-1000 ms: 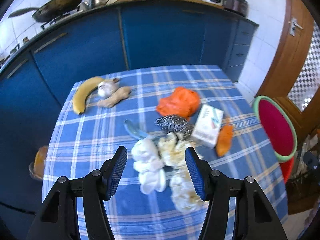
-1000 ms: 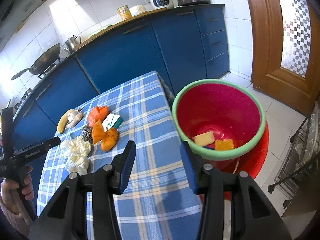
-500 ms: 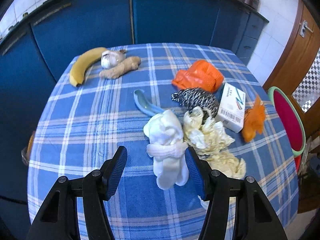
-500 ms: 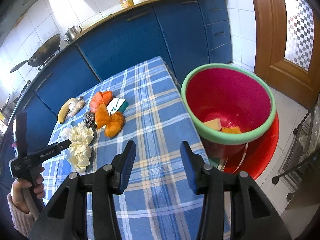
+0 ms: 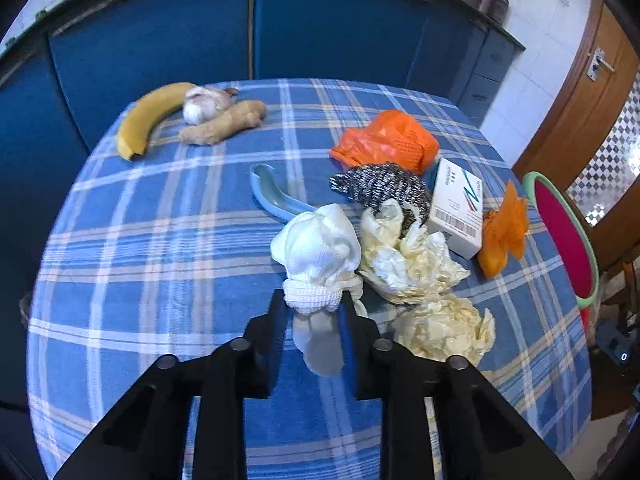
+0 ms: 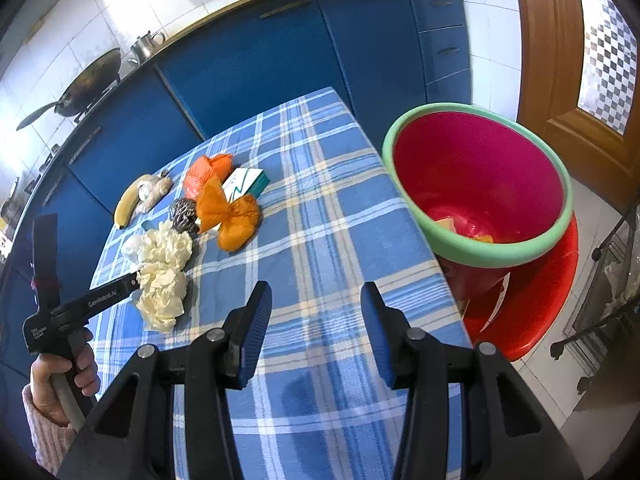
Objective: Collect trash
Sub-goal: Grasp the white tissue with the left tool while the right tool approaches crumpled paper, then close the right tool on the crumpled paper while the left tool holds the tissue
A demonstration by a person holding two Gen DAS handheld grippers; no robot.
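Trash is mostly uncollected: the bin (image 6: 476, 184) beside the table (image 5: 160, 240) holds only a few scraps (hard to identify). Left gripper (image 5: 314, 306), jaws just closed, pinches a white sock (image 5: 316, 256) on the table; right gripper (image 6: 316, 300) hovers spread, empty. Crumpled paper (image 5: 408, 256) remains.

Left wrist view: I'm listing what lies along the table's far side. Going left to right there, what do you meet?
Banana → garlic bulb → ginger root → orange plastic bag → white carton → orange mesh scrap → red bin with green rim.
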